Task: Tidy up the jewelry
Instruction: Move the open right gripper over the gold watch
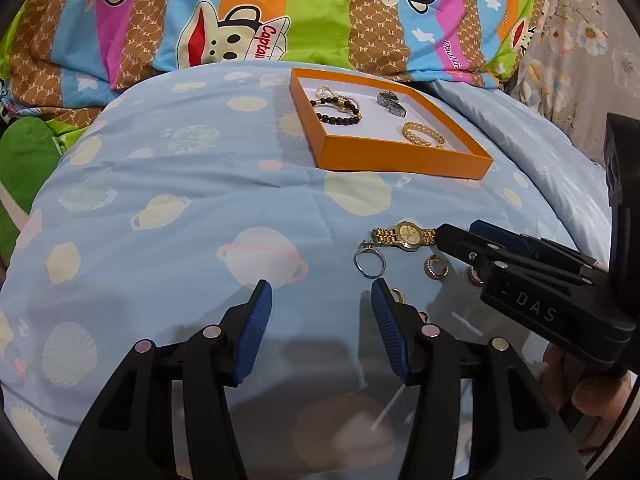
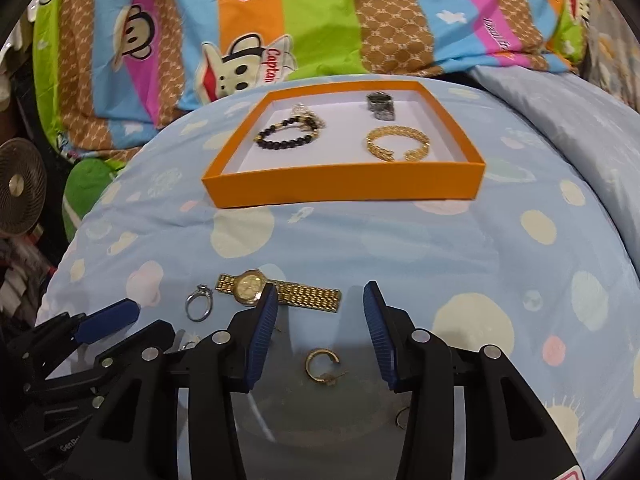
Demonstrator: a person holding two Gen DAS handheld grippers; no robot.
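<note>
Gaping wide and empty, the right gripper [image 2: 320, 316] jaws straddle a gold hoop earring [image 2: 322, 365] on the bed [image 2: 400, 236]; the left gripper [image 1: 322, 306] jaws spread empty too. Beyond lie a gold watch [image 2: 276, 292], a silver ring [image 2: 199, 303] and the orange tray [image 2: 344, 188] holding bracelets.

Jewelry box at the back of the bed, loose pieces in front.

The box [image 2: 344, 190] sits on the quilt [image 2: 400, 248], before the pillow [image 2: 320, 20]. In it lie a bead bracelet [image 2: 286, 136] at left, a chain bracelet [image 2: 398, 143] at right and a watch [image 2: 380, 107] behind that. Nearer, on the quilt, a second watch [image 2: 276, 292] lies with a ring [image 2: 199, 303] just left of it and a hoop earring [image 2: 322, 365] in front, between the right gripper's [image 2: 320, 308] fingers.
</note>
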